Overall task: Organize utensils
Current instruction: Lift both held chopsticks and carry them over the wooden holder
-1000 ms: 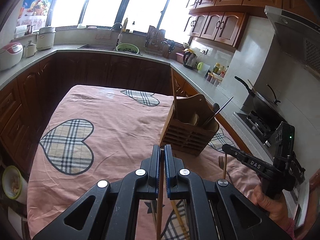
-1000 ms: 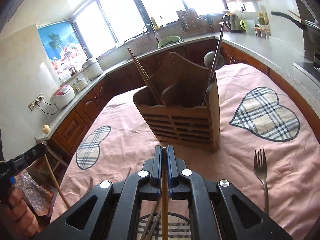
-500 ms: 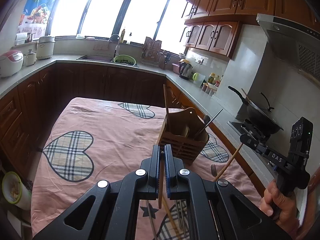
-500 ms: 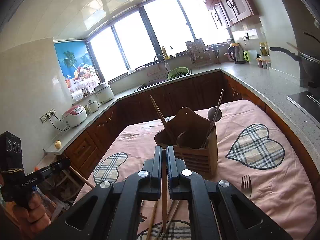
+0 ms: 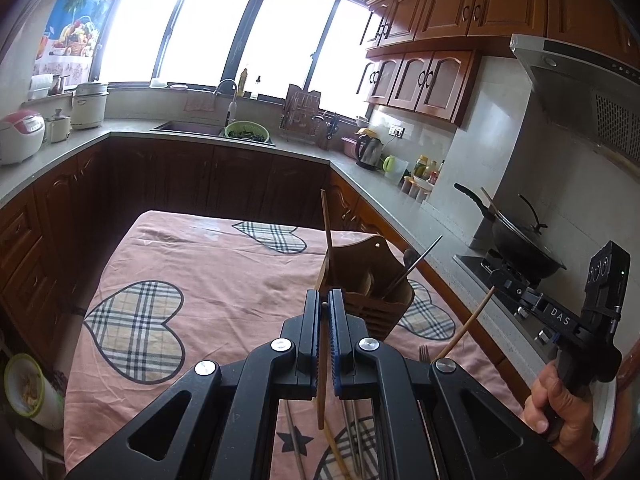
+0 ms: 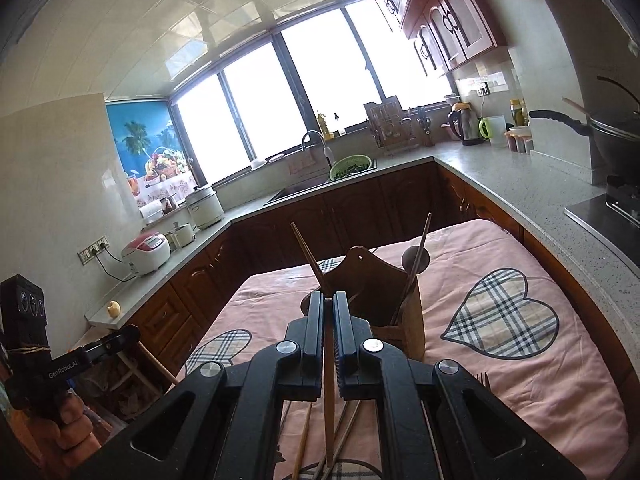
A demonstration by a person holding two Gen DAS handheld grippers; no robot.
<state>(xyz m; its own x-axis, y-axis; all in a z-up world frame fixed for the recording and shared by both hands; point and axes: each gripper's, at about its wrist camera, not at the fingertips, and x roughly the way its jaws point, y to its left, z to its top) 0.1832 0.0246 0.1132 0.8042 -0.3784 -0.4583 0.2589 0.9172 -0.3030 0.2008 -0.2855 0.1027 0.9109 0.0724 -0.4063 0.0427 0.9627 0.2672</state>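
Pink heart-patterned tablecloth [image 5: 208, 264] below; left gripper [image 5: 324, 308] and right gripper [image 6: 328, 312] each pinch one wooden chopstick [image 5: 321, 380], lifted clear, presumably for dropping into the wooden utensil holder [image 6: 380, 300] ahead.

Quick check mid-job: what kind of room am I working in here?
A home kitchen, by the look of it: a sink under the windows, a wok on the gas stove below a range hood, and wooden wall cabinets over the countertop.
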